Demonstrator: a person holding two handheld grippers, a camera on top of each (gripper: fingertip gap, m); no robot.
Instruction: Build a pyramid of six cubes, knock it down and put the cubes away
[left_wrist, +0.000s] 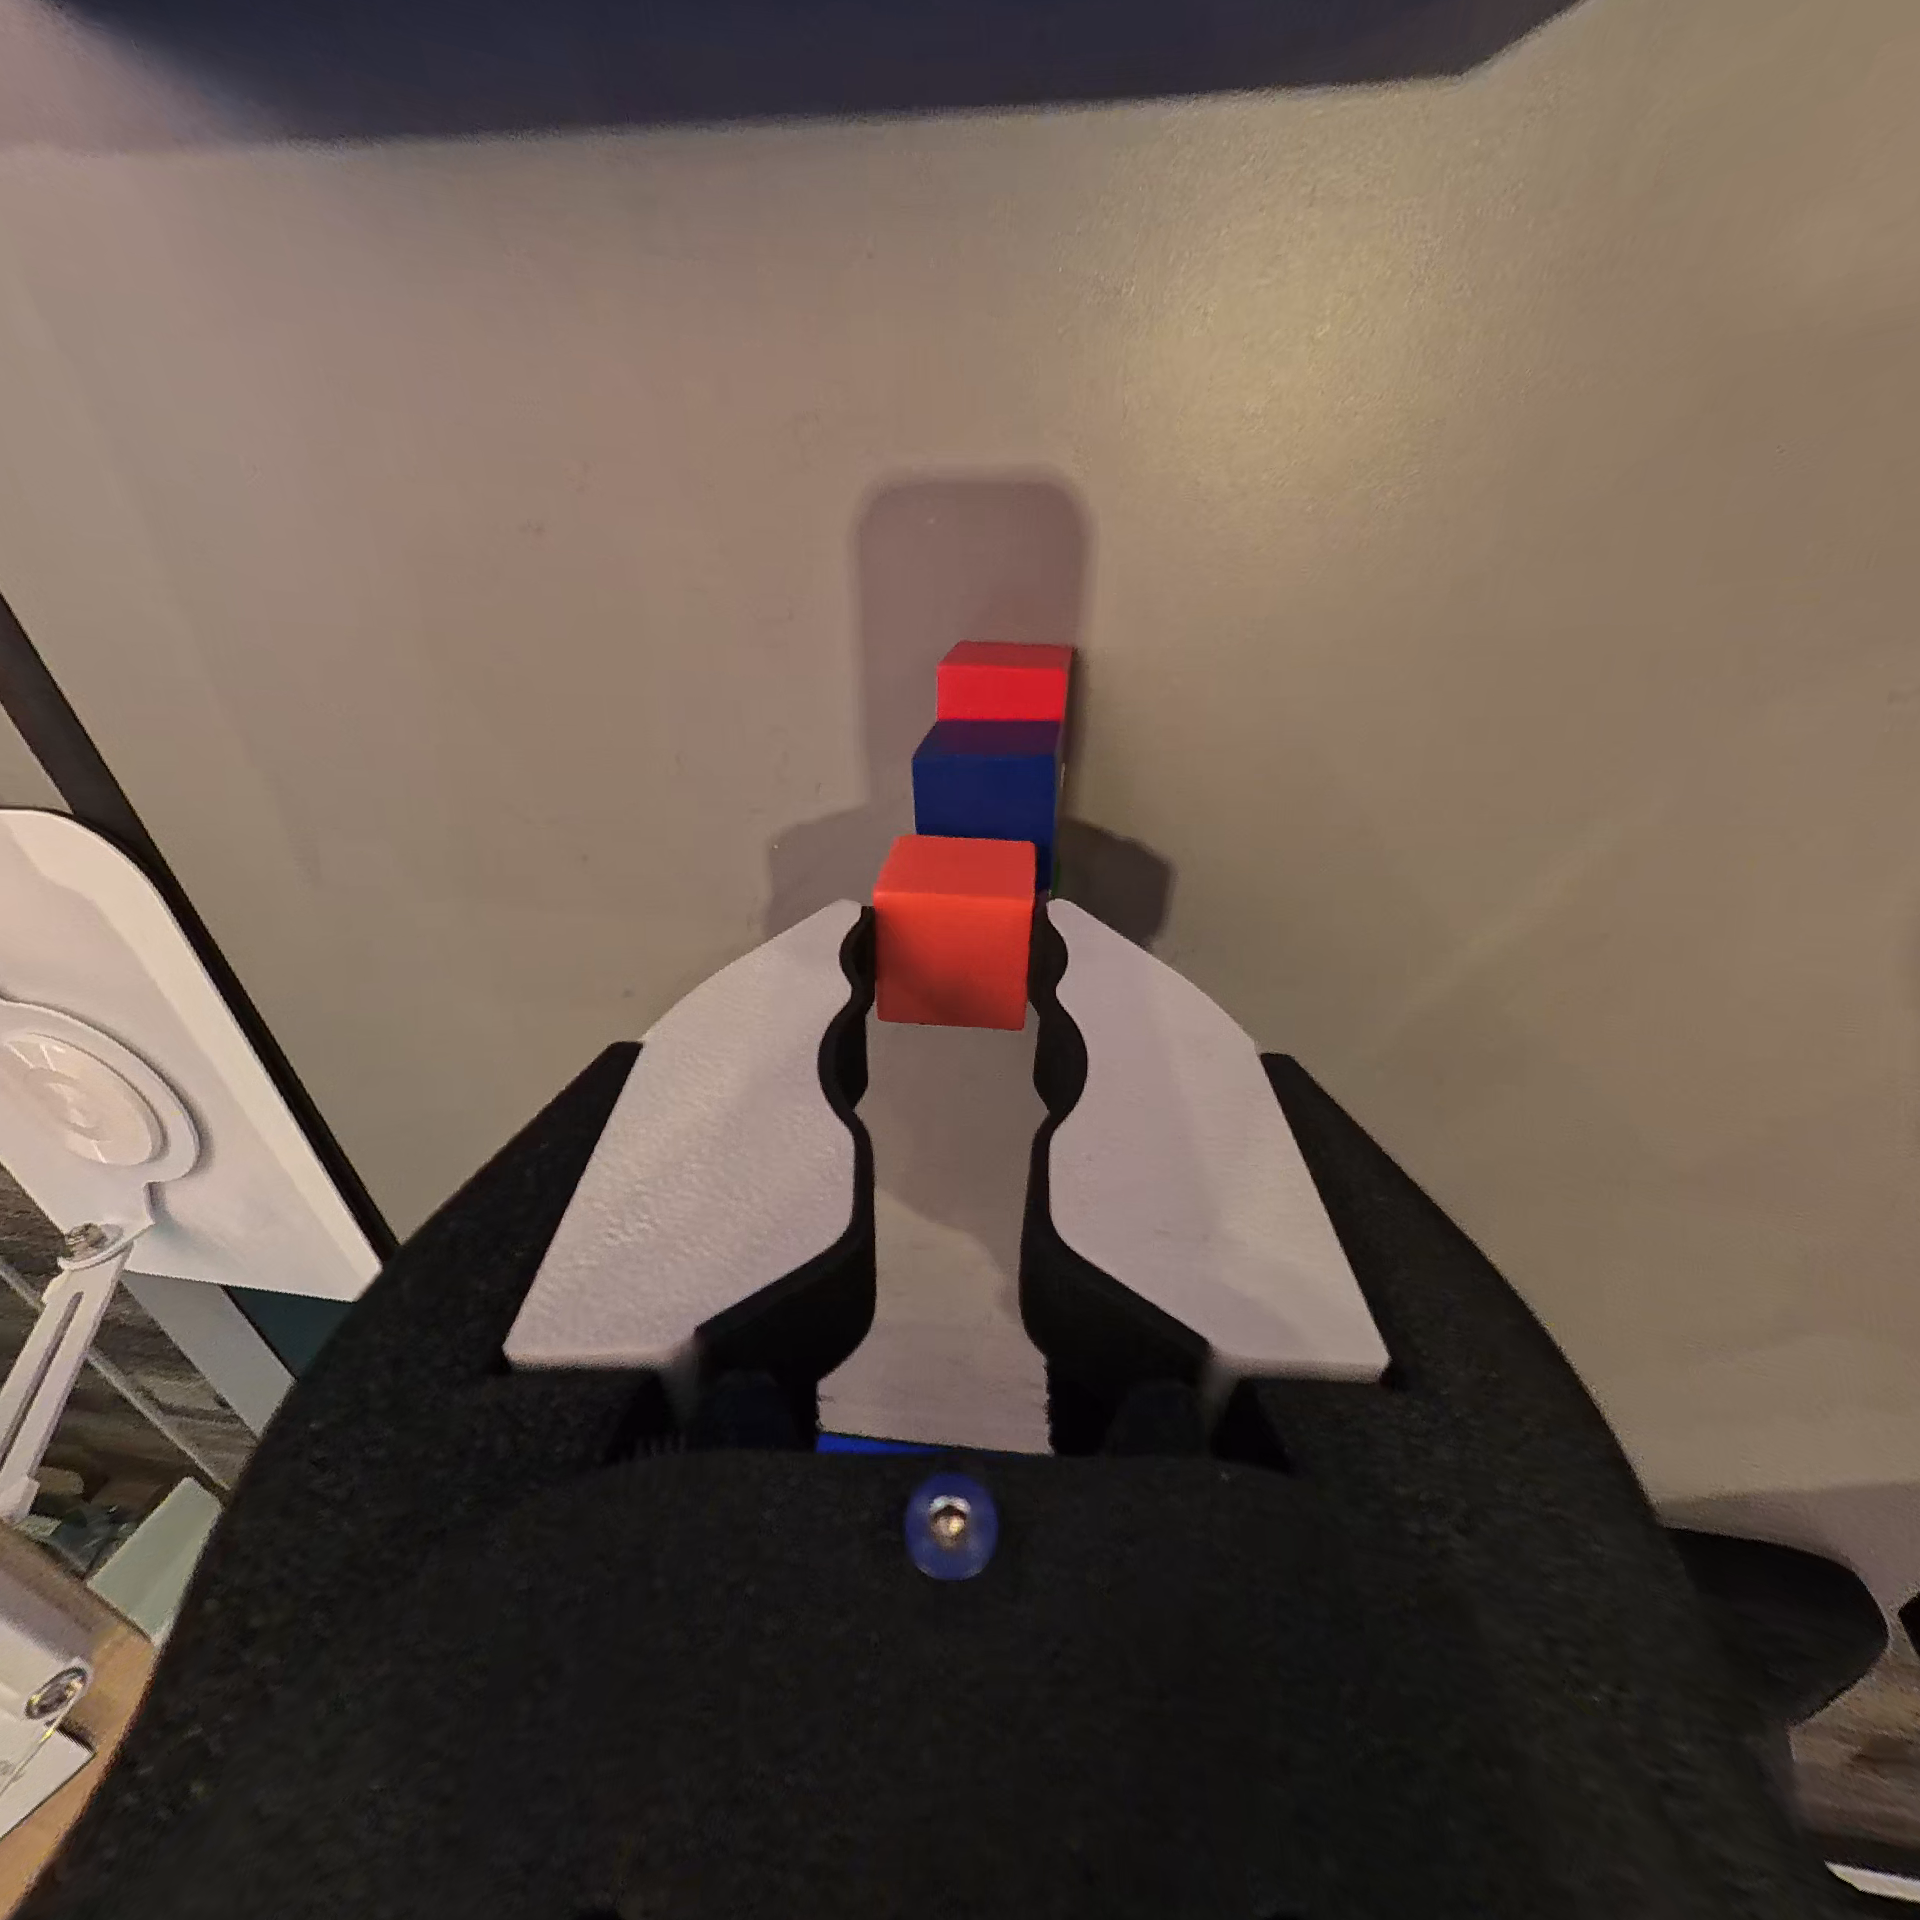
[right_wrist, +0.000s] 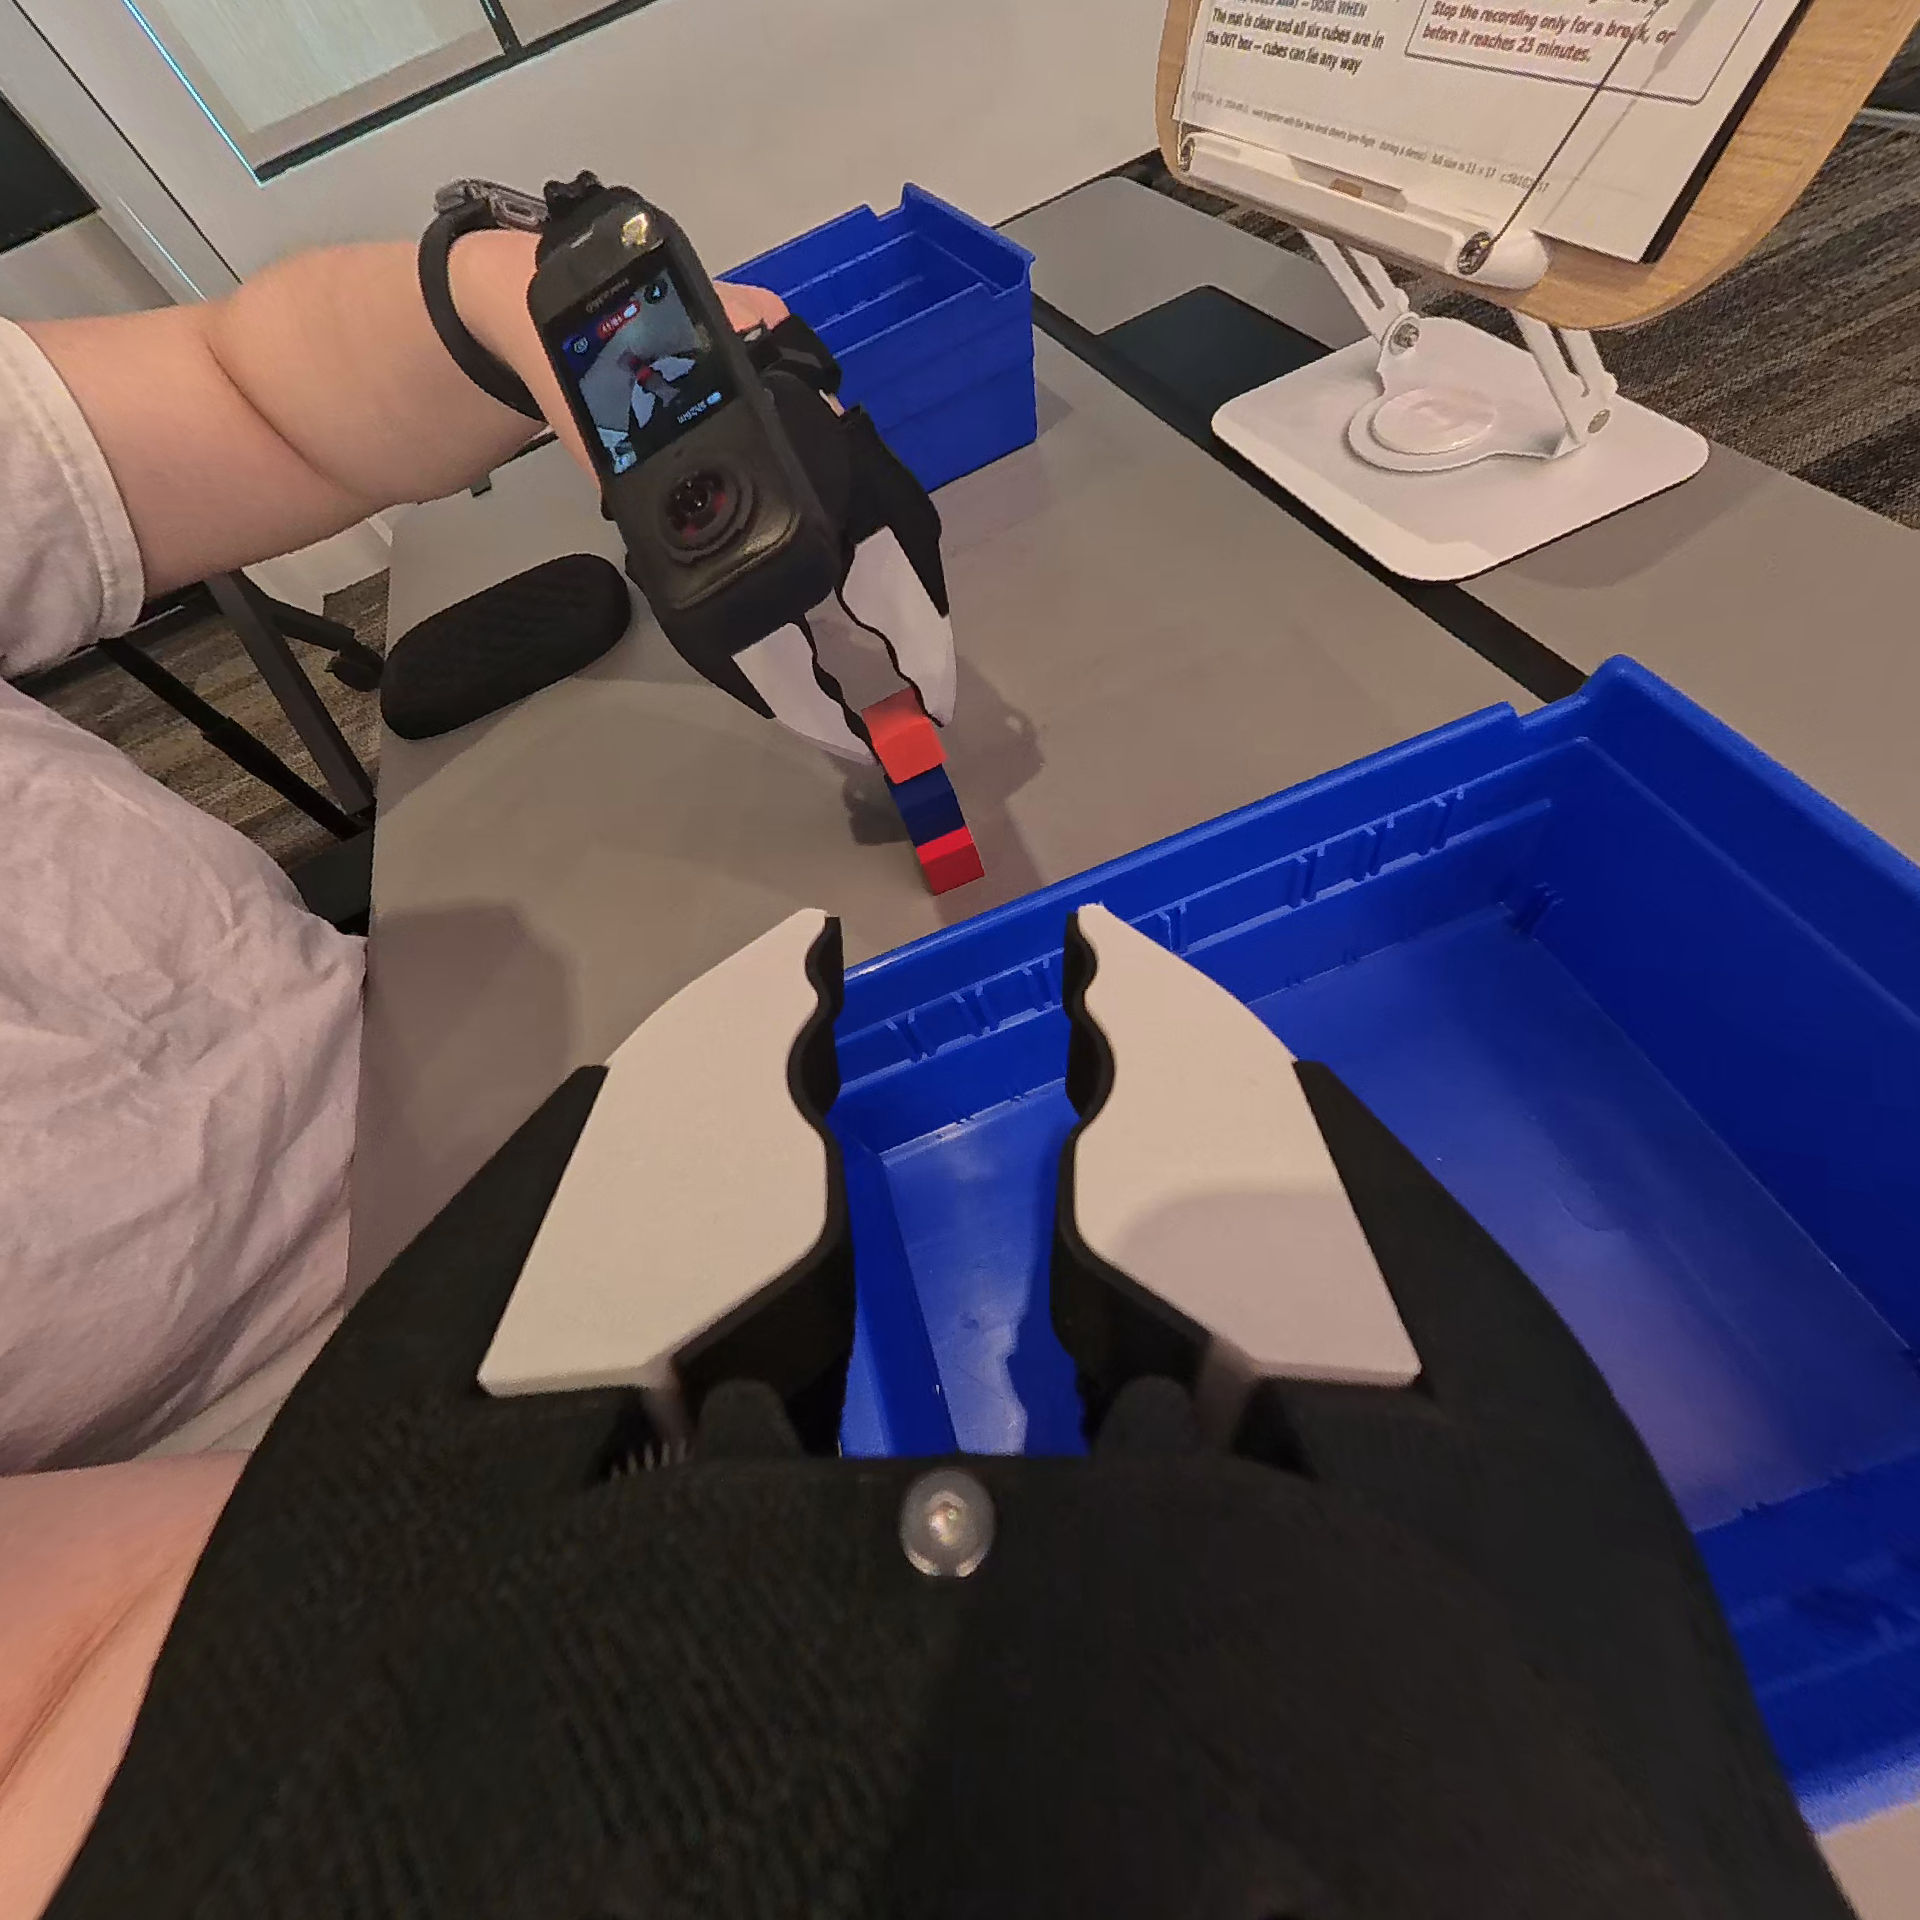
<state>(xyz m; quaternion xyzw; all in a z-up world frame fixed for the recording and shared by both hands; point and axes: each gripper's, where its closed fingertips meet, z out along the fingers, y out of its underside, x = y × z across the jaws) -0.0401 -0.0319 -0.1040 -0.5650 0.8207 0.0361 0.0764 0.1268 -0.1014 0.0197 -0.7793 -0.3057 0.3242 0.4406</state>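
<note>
Left claw (left_wrist: 954, 920), white-fingered with black wavy pads, clamped on a small glossy orange-red cube (left_wrist: 954, 932) at the fingertips, just above the grey matte tabletop (left_wrist: 1455, 623). Directly beyond it at twelve o'clock in the left wrist view: a dark blue cube (left_wrist: 985, 779), then a bright red cube (left_wrist: 1003, 683), in one line and touching; a sliver of green at the blue cube's right edge, too small to identify.

From the right wrist view, the same row at twelve o'clock: held orange-red cube (right_wrist: 902, 736) on or just above the blue cube (right_wrist: 928, 800), red cube (right_wrist: 951, 857) nearest the camera, all close beside the far wall of a large blue plastic bin (right_wrist: 1558, 748).

Right claw (right_wrist: 948, 925) spread apart, holding nothing, poised over that bin's near corner.

Second, smaller blue plastic bin (right_wrist: 914, 301) at twelve o'clock behind the left gripper. Black fabric oval case (right_wrist: 504, 639) at ten o'clock. White tablet stand with a wooden board (right_wrist: 1455, 436) at one to two o'clock, bearing a printed sheet with black and red text. Small screen lit on the camera mounted on the left gripper. Bare forearm and pale sleeve (right_wrist: 62, 488) at nine o'clock.
</note>
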